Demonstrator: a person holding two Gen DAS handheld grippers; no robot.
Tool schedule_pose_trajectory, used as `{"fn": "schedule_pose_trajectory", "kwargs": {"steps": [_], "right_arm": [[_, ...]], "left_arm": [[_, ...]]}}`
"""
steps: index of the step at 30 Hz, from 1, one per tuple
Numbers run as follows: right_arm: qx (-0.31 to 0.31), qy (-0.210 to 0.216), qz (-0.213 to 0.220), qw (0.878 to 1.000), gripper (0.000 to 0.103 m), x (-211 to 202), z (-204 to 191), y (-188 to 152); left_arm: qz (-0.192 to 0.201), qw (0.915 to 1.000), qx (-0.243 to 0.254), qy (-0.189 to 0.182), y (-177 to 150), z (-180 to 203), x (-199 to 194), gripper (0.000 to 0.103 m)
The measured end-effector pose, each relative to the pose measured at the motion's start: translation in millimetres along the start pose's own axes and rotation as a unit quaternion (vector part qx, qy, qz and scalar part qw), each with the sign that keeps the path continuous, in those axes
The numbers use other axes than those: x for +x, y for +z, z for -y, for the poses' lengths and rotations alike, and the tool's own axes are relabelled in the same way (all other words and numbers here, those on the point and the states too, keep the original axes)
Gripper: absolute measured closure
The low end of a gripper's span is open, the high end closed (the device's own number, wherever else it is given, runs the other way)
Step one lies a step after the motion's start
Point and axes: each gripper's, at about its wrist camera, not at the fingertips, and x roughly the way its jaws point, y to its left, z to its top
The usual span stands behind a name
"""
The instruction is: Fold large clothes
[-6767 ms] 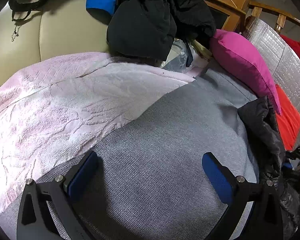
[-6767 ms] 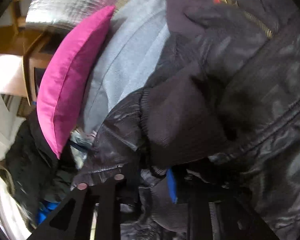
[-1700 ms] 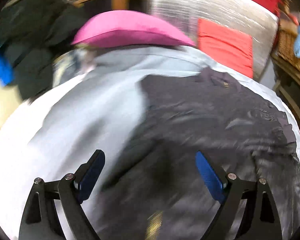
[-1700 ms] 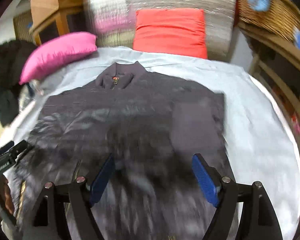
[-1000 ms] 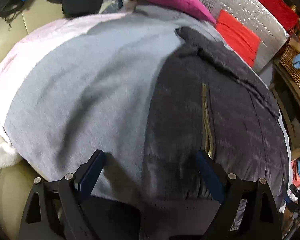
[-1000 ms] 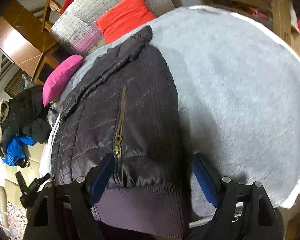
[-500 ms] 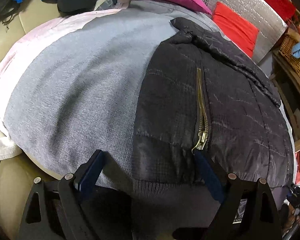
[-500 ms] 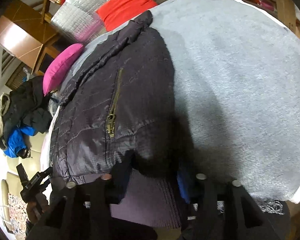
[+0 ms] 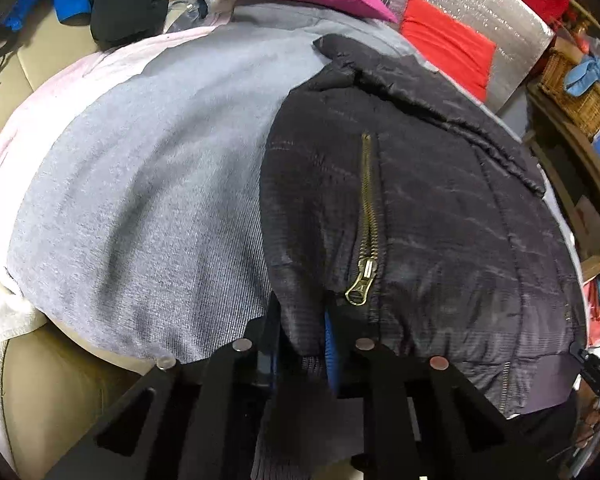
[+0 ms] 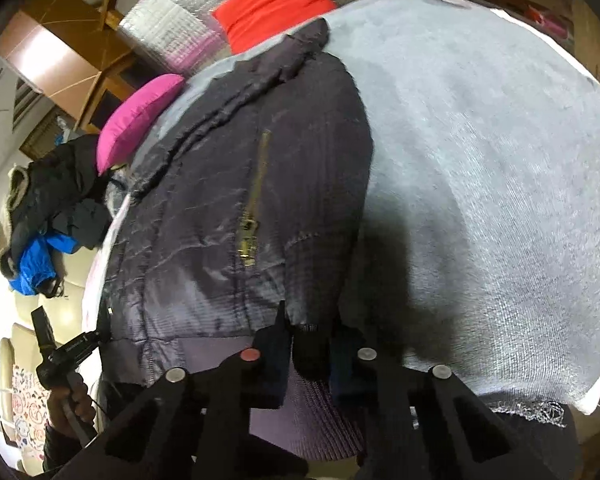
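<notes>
Showing only in the right wrist view: a hand (image 10: 66,394) beside the jacket (image 10: 228,216).

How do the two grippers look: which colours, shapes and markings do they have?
Both look the same. The left gripper and the right gripper have matte black frames with triangular cut-outs and round silver bolt heads; one bolt on the right gripper looks reddish. The fingers carry blue pads. No cables or sleeves show.
</notes>
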Motion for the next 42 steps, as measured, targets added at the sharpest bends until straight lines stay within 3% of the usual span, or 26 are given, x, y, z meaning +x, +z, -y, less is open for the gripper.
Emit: {"fn": "schedule_pose_trajectory", "kwargs": {"steps": [5, 8, 11, 13, 14, 15, 16, 17, 22, 23, 24, 25, 26, 27, 28, 30, 33, 37, 42], "right_arm": [[-0.006, 0.020, 0.007, 1.000, 0.089, -17, -9, -1], [-0.004, 0.022, 0.000, 1.000, 0.089, -19, -8, -4], [0.028, 0.010, -0.022, 0.999, 0.084, -1, 10, -7], [0.045, 0.017, -0.012, 0.999, 0.076, -2, 15, -7], [0.044, 0.020, -0.004, 0.999, 0.069, -4, 14, -7], [0.041, 0.016, 0.002, 0.999, 0.042, -6, 13, -7], [0.040, 0.008, 0.009, 0.999, 0.024, -7, 13, -6], [0.035, 0.002, 0.015, 0.999, 0.018, -7, 12, -6], [0.016, -0.005, -0.004, 1.000, 0.023, 9, 4, -6], [0.018, 0.003, -0.011, 1.000, 0.045, 13, 4, -8], [0.018, -0.017, -0.020, 0.999, 0.063, 17, 3, -10], [0.015, -0.026, -0.023, 0.999, 0.066, 21, 3, -11], [0.018, -0.017, -0.025, 0.999, 0.073, 22, 5, -11], [0.031, -0.001, -0.028, 0.999, 0.081, 21, 9, -11], [0.033, 0.007, -0.028, 0.999, 0.082, 18, 9, -11], [0.026, 0.022, -0.020, 0.999, 0.089, 5, 3, -10], [0.007, 0.038, -0.004, 0.999, 0.092, -20, -9, -9], [0.029, 0.027, -0.029, 0.999, 0.092, -1, 7, -13], [0.067, 0.049, -0.023, 0.996, 0.083, 6, 20, -16]], "left_arm": [[0.023, 0.9996, -0.002, -0.015, -1, 0, -29, 0.086], [0.017, 0.9998, 0.003, -0.007, -5, -4, -26, 0.083], [-0.005, 0.9997, -0.021, 0.007, -7, -12, -5, 0.073], [-0.004, 0.9988, -0.049, 0.004, -8, -18, -4, 0.058], [0.005, 0.9985, -0.055, -0.001, -8, -20, -7, 0.052], [0.011, 0.9984, -0.056, -0.002, -8, -21, -9, 0.036], [0.016, 0.9983, -0.056, 0.002, -7, -21, -10, 0.027], [0.019, 0.9983, -0.055, 0.004, -7, -21, -10, 0.026], [-0.011, 0.9989, -0.044, 0.010, -15, -17, 7, 0.026], [-0.012, 0.9989, -0.044, 0.014, -16, -16, 8, 0.027], [-0.012, 0.9990, -0.040, 0.014, -18, -16, 9, 0.037], [-0.018, 0.9994, -0.031, 0.003, -17, -13, 10, 0.061], [-0.020, 0.9995, -0.022, 0.000, -18, -11, 9, 0.065], [-0.017, 0.9998, -0.012, 0.006, -17, -6, 5, 0.077], [-0.016, 0.9999, -0.006, 0.003, -17, -2, 3, 0.082], [-0.005, 1.0000, -0.001, 0.002, -13, 5, -6, 0.084], [0.014, 0.9999, 0.005, -0.001, -11, 10, -20, 0.084], [-0.010, 0.9997, 0.005, 0.022, -13, 10, -1, 0.083], [-0.011, 0.9989, 0.014, 0.042, -10, 17, 7, 0.079]]}}
